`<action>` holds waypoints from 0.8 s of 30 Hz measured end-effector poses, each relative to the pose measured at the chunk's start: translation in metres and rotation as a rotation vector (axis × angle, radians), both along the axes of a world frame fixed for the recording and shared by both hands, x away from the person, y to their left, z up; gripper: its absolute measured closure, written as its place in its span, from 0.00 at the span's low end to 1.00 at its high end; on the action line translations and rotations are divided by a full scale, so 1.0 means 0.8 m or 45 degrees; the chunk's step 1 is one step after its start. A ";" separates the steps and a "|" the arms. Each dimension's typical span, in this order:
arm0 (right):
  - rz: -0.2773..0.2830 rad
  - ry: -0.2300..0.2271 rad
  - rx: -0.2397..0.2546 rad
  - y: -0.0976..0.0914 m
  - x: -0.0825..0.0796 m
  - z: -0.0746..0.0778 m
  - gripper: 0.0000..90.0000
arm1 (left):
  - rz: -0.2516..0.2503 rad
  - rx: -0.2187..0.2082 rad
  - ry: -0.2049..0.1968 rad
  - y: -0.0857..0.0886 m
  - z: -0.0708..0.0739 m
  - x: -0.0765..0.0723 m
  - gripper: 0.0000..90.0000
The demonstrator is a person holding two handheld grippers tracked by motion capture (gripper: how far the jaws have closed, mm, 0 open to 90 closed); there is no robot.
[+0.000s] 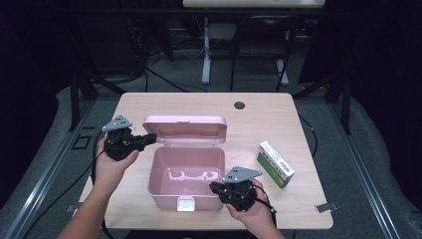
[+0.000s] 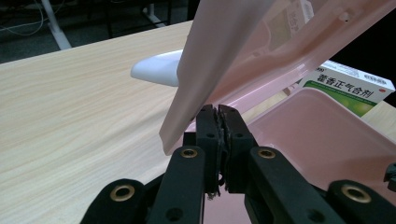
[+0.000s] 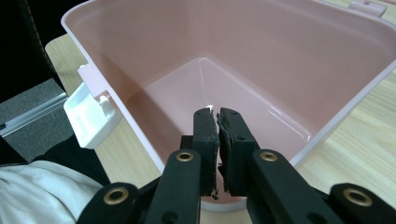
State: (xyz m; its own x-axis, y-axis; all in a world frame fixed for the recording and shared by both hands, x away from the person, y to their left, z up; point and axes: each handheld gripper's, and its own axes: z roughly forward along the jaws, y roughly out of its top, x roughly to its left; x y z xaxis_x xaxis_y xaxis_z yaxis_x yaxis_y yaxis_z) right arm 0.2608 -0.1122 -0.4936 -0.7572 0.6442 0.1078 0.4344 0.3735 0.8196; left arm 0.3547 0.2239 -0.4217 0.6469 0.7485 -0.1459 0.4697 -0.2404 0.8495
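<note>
A dark room, a light wooden table (image 1: 259, 107), and an open pink box (image 1: 186, 174) in the middle of the high view.

The lid (image 1: 185, 128) stands up at the back, so the box looks ready to be filled. The left gripper (image 1: 147, 140), jaws together and empty, sits at the lid's left edge. The right gripper (image 1: 213, 186), also shut on nothing, sits at the box's lower right corner. The green-and-white medicine box (image 1: 275, 163) lies to the right, apart from both.
</note>
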 end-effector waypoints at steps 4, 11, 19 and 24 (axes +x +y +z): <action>0.000 0.000 0.001 0.000 0.000 0.000 0.95 | 0.006 -0.005 0.003 0.000 -0.004 0.001 0.97; 0.000 0.001 0.005 0.000 0.000 0.000 0.95 | 0.011 -0.005 0.008 0.001 -0.006 0.002 0.97; 0.000 0.001 0.006 0.000 0.000 0.000 0.95 | 0.014 -0.007 0.010 0.002 -0.006 0.003 0.97; 0.002 0.000 0.007 0.000 0.000 0.000 0.95 | 0.015 -0.004 0.014 0.002 -0.006 0.004 0.96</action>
